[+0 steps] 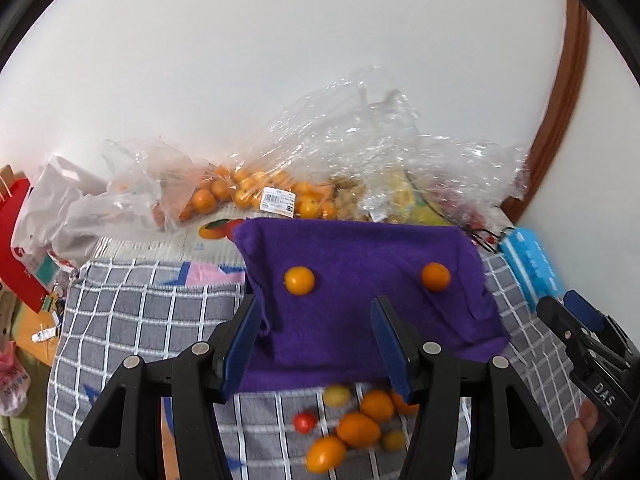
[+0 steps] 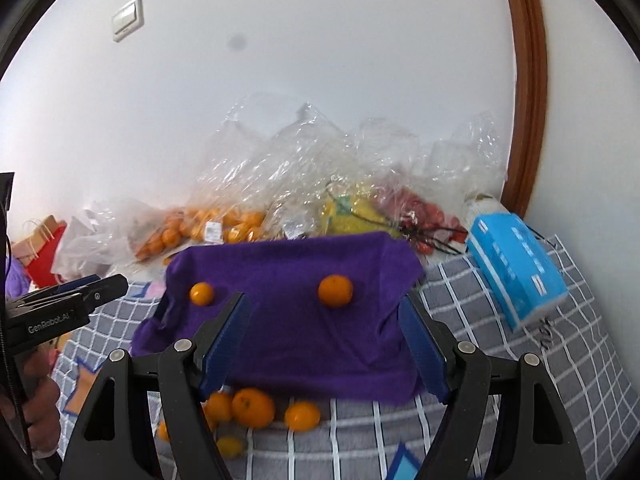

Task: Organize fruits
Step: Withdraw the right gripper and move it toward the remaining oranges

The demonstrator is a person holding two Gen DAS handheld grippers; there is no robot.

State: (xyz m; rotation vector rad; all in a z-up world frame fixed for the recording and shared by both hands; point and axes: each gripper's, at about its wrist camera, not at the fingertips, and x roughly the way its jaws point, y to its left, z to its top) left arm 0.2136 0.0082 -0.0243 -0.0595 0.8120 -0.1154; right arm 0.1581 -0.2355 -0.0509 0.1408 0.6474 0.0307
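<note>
A purple cloth (image 1: 360, 280) (image 2: 296, 300) lies on the grey checked bedcover. Two small oranges rest on it, a left orange (image 1: 299, 280) (image 2: 201, 293) and a right orange (image 1: 436, 277) (image 2: 335, 290). A loose pile of oranges (image 1: 358, 428) (image 2: 252, 407), with a red tomato (image 1: 305, 422) and yellow fruits (image 1: 337, 395), lies in front of the cloth. My left gripper (image 1: 316, 344) is open and empty above the cloth's near edge. My right gripper (image 2: 324, 340) is open and empty, also over the near edge.
Clear plastic bags with oranges (image 1: 248, 192) (image 2: 200, 228), yellow fruit (image 2: 352, 208) and red tomatoes (image 2: 424, 212) stand against the white wall. A blue tissue box (image 1: 528, 264) (image 2: 516, 268) sits at the right. A red paper bag (image 1: 16, 240) and white bags lie at the left.
</note>
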